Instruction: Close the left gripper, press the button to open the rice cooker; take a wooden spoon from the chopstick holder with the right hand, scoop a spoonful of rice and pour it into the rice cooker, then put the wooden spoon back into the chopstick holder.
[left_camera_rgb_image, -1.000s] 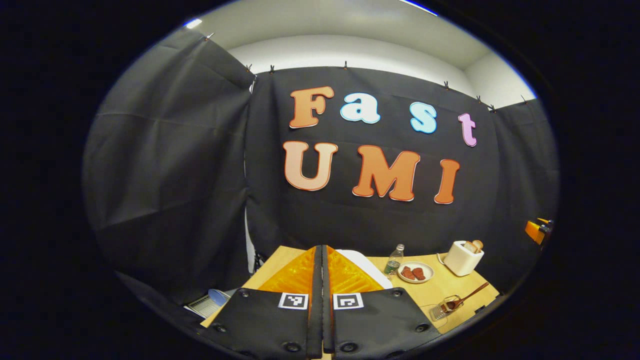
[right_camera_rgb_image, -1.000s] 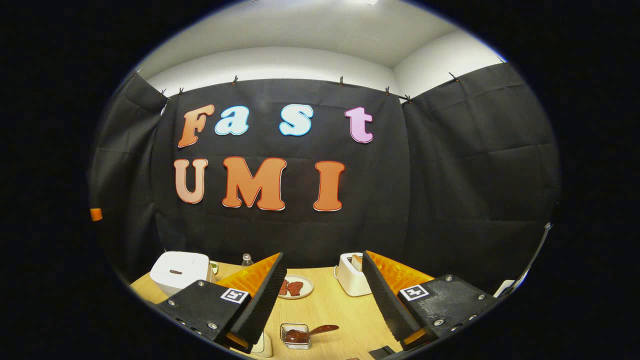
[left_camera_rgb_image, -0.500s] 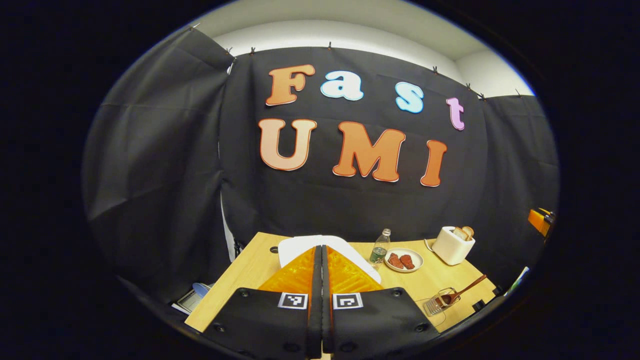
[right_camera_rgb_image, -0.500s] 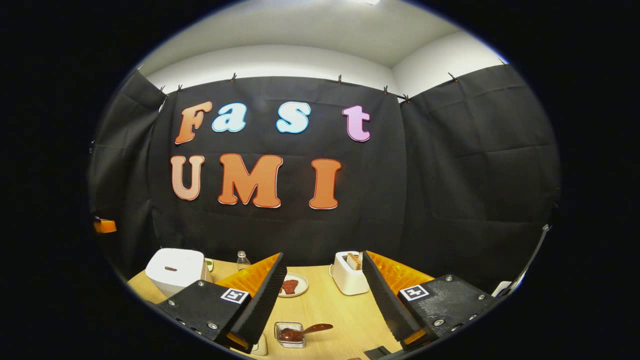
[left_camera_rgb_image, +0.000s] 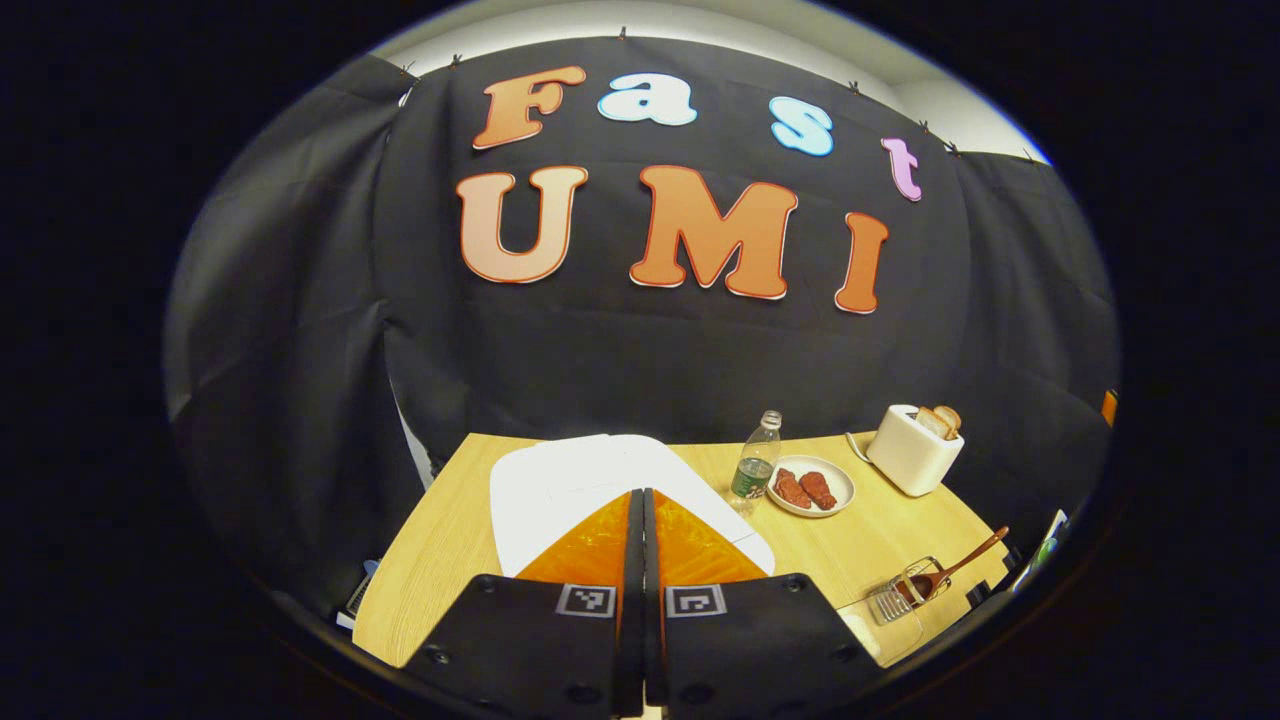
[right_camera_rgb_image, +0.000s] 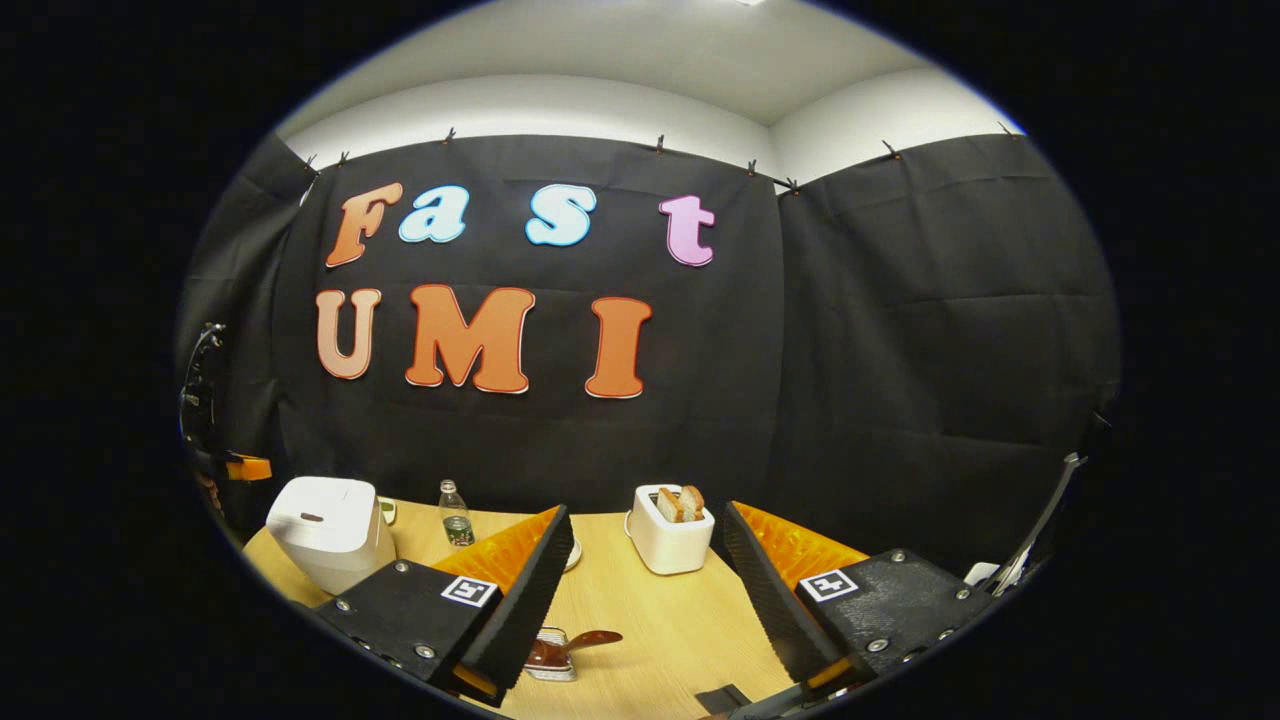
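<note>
White rice cooker (left_camera_rgb_image: 590, 480) (one), left hand-held gripper (left_camera_rgb_image: 641, 500) closed empty, right hand-held gripper (right_camera_rgb_image: 650, 560) agape.

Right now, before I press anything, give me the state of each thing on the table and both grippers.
left gripper: shut, empty, above the cooker lid.
right gripper: open, empty.
rice cooker: lid closed.
wooden spoon: resting in the holder, handle sticking out.
chopstick holder: on the table, holding the spoon.
toaster: bread slices up in its slots.
bottle: upright, capped.
plate: holds two reddish pieces.
</note>
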